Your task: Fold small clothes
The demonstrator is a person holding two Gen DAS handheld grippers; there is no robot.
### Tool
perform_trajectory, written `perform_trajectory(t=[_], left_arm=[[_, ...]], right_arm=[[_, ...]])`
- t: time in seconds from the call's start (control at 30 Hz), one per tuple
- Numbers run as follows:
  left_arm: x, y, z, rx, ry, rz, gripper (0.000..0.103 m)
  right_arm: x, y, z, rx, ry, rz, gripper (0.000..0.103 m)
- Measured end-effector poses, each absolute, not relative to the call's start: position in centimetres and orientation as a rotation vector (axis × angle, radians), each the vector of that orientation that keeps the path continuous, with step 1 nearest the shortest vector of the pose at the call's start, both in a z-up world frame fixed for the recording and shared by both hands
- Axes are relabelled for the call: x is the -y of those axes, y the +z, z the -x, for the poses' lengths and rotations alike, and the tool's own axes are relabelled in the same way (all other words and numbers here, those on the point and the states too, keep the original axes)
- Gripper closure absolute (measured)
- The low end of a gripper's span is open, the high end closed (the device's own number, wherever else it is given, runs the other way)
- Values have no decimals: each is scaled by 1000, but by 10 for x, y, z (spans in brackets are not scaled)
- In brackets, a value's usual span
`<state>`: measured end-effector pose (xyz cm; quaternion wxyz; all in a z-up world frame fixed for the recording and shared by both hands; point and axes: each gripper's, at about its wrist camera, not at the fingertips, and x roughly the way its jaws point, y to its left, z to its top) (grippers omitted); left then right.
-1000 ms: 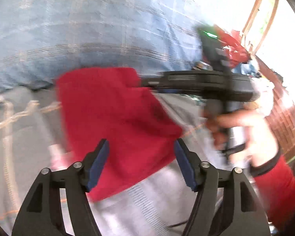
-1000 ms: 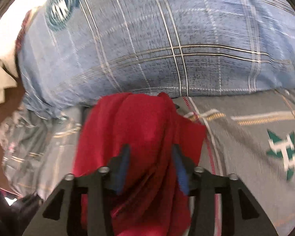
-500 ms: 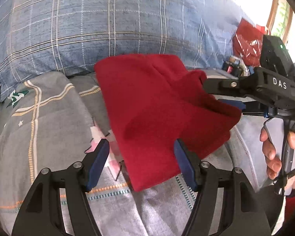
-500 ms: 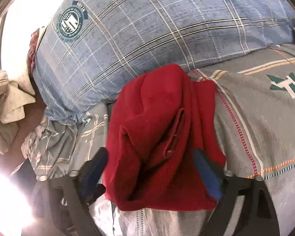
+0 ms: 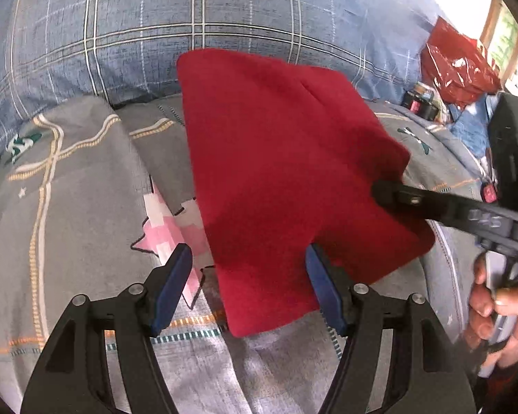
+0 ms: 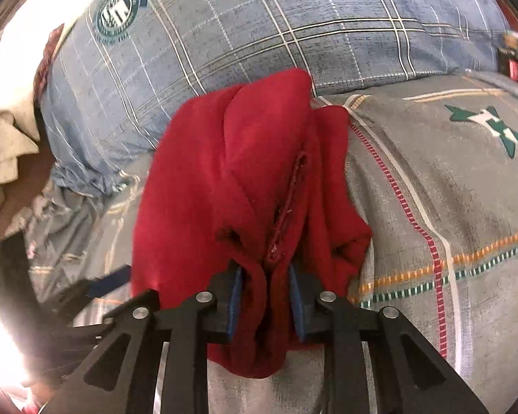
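Note:
A red garment (image 5: 276,172) lies partly folded on the grey patterned bedsheet (image 5: 69,207), its far edge against the blue plaid pillow (image 5: 190,17). My left gripper (image 5: 248,286) hangs open over the garment's near corner, and its pads do not press the cloth. My right gripper (image 6: 266,293) is closing its jaws on a bunched fold of the red garment (image 6: 224,172), with both blue pads against the cloth. In the left wrist view the right gripper (image 5: 390,195) comes in from the right onto the garment's edge, held by a person's hand (image 5: 500,310).
The plaid pillow (image 6: 293,17) closes off the far side. A red plastic bag (image 5: 459,65) and small jars sit at the back right. Crumpled pale cloth (image 6: 0,145) lies off the bed's left edge. Grey sheet (image 6: 431,189) stretches to the right of the garment.
The right gripper's jaws spread wide around the garment, then closed on a bunched fold. The left gripper sank closer to the cloth's near corner, jaws unchanged.

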<state>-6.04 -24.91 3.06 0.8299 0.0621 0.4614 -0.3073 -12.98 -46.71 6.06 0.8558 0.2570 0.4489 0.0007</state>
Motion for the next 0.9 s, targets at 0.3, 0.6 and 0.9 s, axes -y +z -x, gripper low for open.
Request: perform_trajectory(t=[0.3,0.6,0.9], left_arm=[[250,35,59,-975,-629,-133,36],[252,31,54,-989,-625,-130,28],[251,31,52,-996,-619,-122,26]], right_arm=[[460,126,144,-791,-48,-492,50],[440,89,97,-926,-129,-263,54],[459,69,105,-931,-121,-367,50]])
